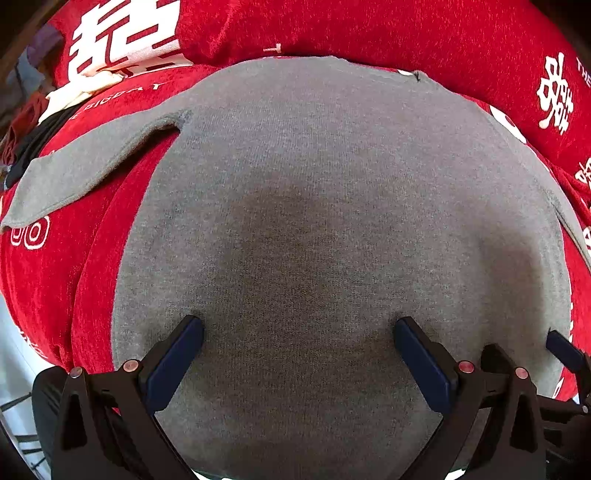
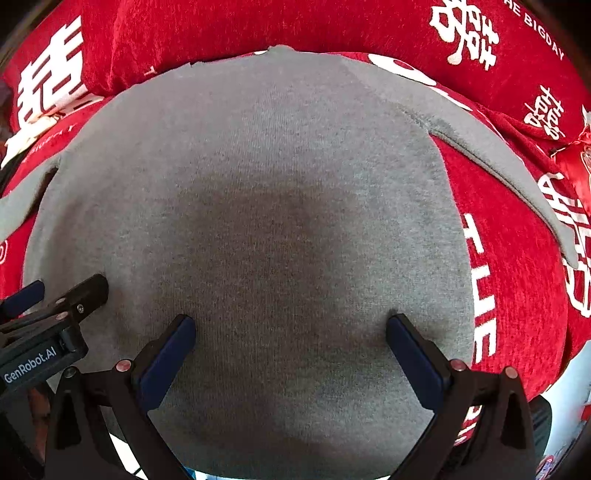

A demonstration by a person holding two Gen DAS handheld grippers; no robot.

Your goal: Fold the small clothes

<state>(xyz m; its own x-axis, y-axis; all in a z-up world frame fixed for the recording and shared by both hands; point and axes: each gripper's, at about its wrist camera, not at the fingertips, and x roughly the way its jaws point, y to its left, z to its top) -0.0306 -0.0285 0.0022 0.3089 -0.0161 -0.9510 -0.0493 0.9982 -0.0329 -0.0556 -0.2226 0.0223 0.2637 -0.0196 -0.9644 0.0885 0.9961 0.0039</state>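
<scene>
Spread wide, my left gripper hangs over the lower middle of the grey shirt, both blue pads apart and nothing between them. From the left wrist camera the shirt lies flat and spread on the red blanket, which carries white characters and lettering. One sleeve runs out to the side, unfolded, resting on the blanket. Beyond it sits a small heap of other clothes, too blurred to sort out. At the far edge of this view I catch the tip of my right gripper close alongside.

From the right wrist camera, my right gripper is likewise fully parted and empty, hovering above the shirt's body near the hem end. The other sleeve stretches out across the blanket, also still unfolded. My left gripper shows at the side, just beside the shirt's edge.

I judge the task barely begun: the shirt is laid out smooth, which is the preparation, but no fold shows. Both sleeves still need bringing in, then the body needs folding over, and the heap may wait after that.
</scene>
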